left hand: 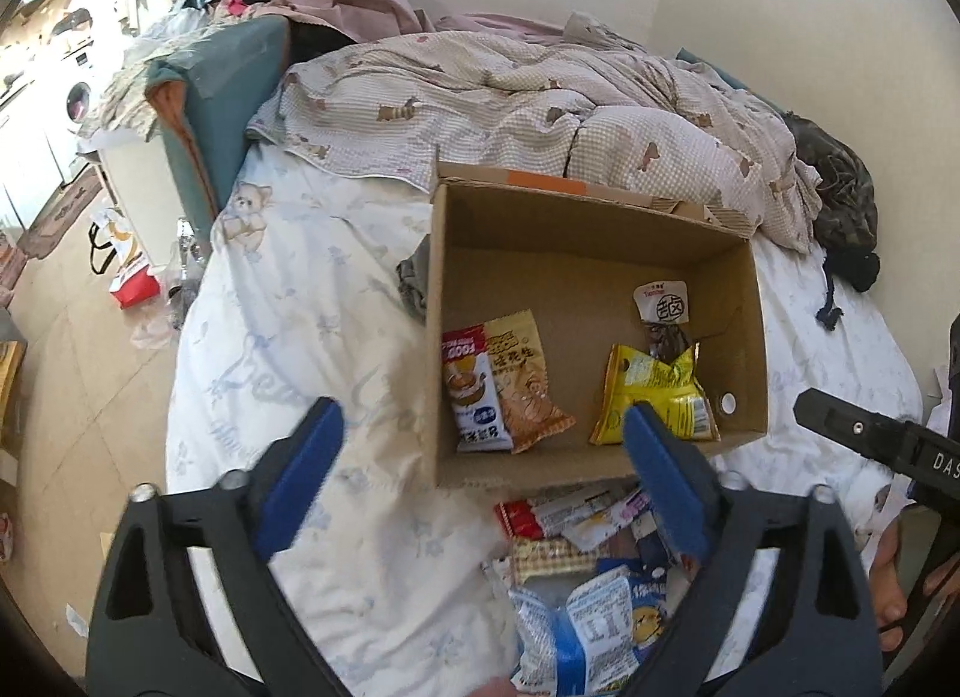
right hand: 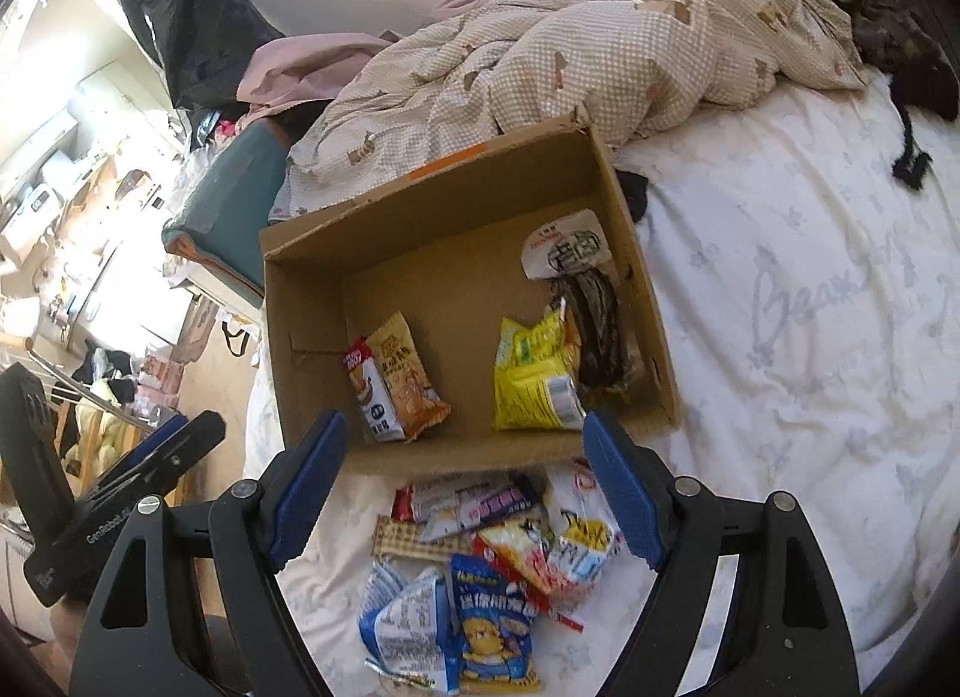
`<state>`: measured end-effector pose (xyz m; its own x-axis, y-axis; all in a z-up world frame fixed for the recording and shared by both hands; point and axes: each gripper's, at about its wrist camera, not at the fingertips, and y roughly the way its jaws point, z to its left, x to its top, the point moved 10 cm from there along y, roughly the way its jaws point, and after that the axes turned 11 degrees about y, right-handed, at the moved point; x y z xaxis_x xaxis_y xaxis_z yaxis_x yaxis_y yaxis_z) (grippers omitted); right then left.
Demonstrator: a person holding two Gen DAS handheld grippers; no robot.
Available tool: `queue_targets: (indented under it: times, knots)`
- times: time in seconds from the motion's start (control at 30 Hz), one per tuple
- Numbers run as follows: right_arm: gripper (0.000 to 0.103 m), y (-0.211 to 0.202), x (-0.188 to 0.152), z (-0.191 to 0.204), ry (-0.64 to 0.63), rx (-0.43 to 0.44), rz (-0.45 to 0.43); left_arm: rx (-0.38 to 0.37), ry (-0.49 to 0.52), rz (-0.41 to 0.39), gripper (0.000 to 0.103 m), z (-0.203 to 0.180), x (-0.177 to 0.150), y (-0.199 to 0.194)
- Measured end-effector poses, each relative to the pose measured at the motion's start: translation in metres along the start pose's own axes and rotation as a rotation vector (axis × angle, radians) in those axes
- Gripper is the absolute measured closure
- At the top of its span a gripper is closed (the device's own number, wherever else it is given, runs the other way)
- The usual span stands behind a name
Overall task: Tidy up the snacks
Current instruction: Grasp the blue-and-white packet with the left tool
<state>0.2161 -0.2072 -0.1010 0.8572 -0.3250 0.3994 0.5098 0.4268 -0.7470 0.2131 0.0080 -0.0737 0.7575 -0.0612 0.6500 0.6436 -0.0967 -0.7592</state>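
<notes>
An open cardboard box (left hand: 600, 229) (right hand: 312, 313) sits on the white bed sheet. On its floor at the left lie a red-white packet and an orange peanut packet (left hand: 528, 391) (right hand: 408, 379); at the right lie a yellow packet (left hand: 654, 397) (right hand: 534, 379) and a dark packet with a white label (left hand: 663, 310) (right hand: 591, 301). A heap of snack packets (left hand: 594, 577) (right hand: 480, 565) lies on the sheet in front of the box. My left gripper (left hand: 483, 439) hovers open over the box's near left corner, nothing between its blue pads. My right gripper (right hand: 465, 445) stands open above the box's near wall and the heap, empty.
A rumpled checked quilt (left hand: 510, 96) (right hand: 600, 48) lies behind the box. A dark garment (left hand: 840, 205) lies at the bed's far right. The bed's left edge drops to a cluttered floor with bags (left hand: 126, 271). A teal chair (left hand: 222, 96) stands by the bed's head.
</notes>
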Motion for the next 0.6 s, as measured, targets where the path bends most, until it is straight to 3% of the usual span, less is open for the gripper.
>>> queue_targets:
  times: [0.4, 0.6]
  knots:
    - [0.020, -0.024, -0.040, -0.016, 0.067, -0.001, 0.035, -0.013, -0.051, 0.074, 0.006, -0.001, -0.048, -0.020]
    - [0.020, -0.028, -0.059, -0.029, 0.113, -0.015, 0.063, -0.091, -0.071, 0.200, 0.006, -0.018, -0.089, -0.008]
